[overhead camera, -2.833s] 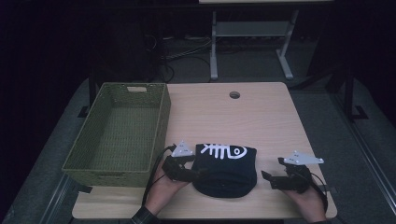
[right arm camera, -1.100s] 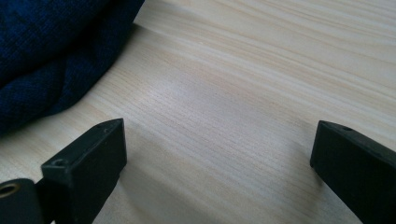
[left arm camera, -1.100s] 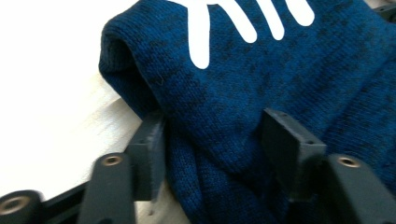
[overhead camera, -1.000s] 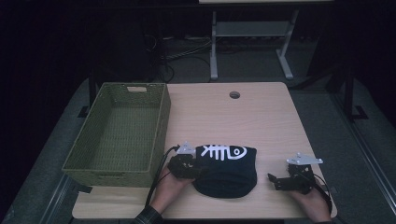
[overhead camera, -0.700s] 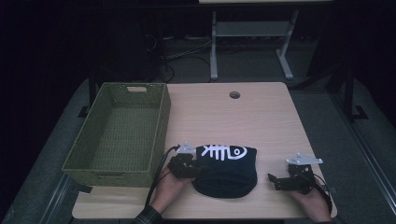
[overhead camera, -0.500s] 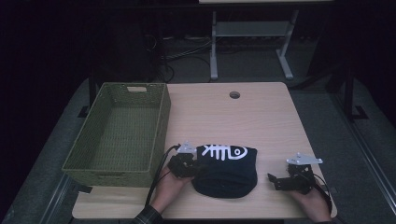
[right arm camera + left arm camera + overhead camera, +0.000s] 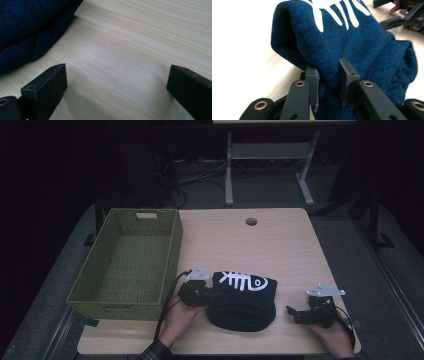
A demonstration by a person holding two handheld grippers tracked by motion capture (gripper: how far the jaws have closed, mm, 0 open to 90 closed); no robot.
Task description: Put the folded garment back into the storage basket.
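Sweater: dark blue knit sweater (image 7: pixel 243 302) with a white fish-bone print, bunched on the wooden table (image 7: pixel 270 245), near its front edge, right of the green basket (image 7: pixel 125 265).
Left gripper (image 7: pixel 329 82): at the sweater's left edge; its jaws have just been closing and now pinch a fold of the knit.
Right gripper (image 7: pixel 115 82): jaws spread wide over bare wood, holding nothing, sweater just to its left.

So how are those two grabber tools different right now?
The left gripper has just been closing and pinches a fold of the blue sweater; the right gripper holds nothing, its jaws wide apart over the bare table. The left one touches the sweater's edge; the right one sits apart from it. Both are black, hand-held and two-jawed.
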